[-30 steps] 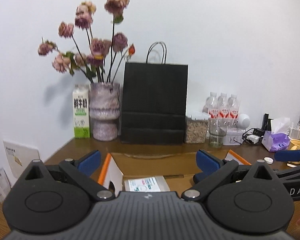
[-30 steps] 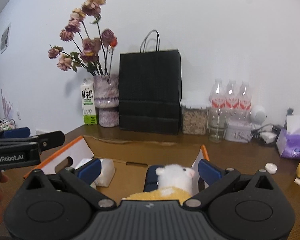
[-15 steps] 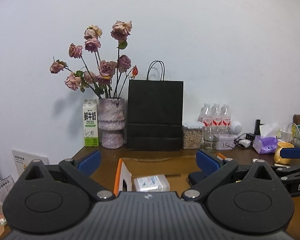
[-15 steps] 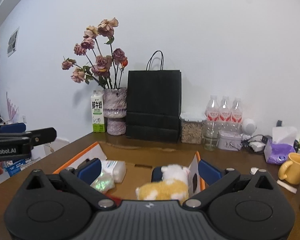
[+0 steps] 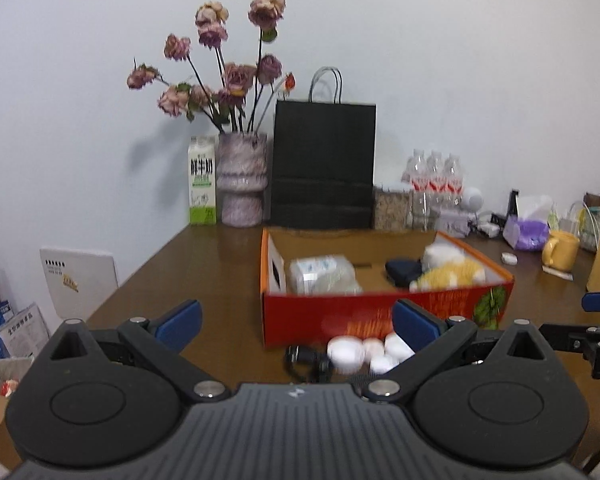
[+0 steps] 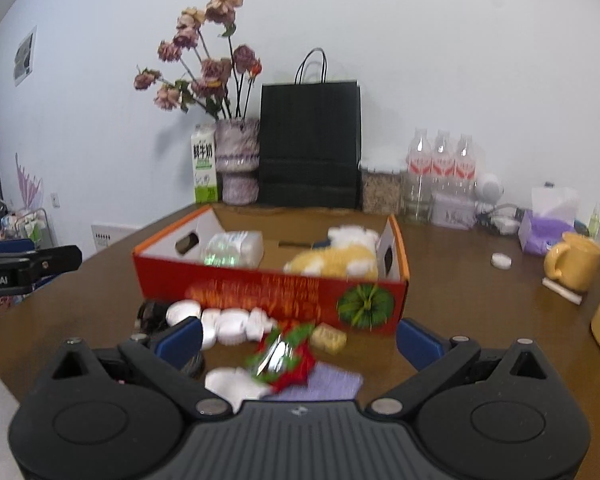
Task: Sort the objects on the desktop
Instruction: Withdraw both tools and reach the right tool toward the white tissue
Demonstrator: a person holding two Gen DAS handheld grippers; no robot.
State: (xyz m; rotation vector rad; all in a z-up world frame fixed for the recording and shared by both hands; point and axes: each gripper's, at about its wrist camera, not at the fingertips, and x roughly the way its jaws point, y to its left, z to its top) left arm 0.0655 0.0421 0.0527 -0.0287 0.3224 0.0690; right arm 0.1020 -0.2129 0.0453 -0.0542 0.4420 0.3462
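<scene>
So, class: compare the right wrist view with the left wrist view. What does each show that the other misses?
Only the right wrist view shows the red-and-green wrapper, purple cloth and small yellow packet before the box. Only the left wrist view shows the dark pouch inside it. Both show the orange box, plush toy, tissue pack and white caps.

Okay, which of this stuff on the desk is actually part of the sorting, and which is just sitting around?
Part of the job: red cardboard box, plush toy and tissue pack inside it; white round pieces, red-green wrapper, purple cloth in front.

Lying about: black paper bag, flower vase, milk carton, water bottles, yellow mug.
</scene>
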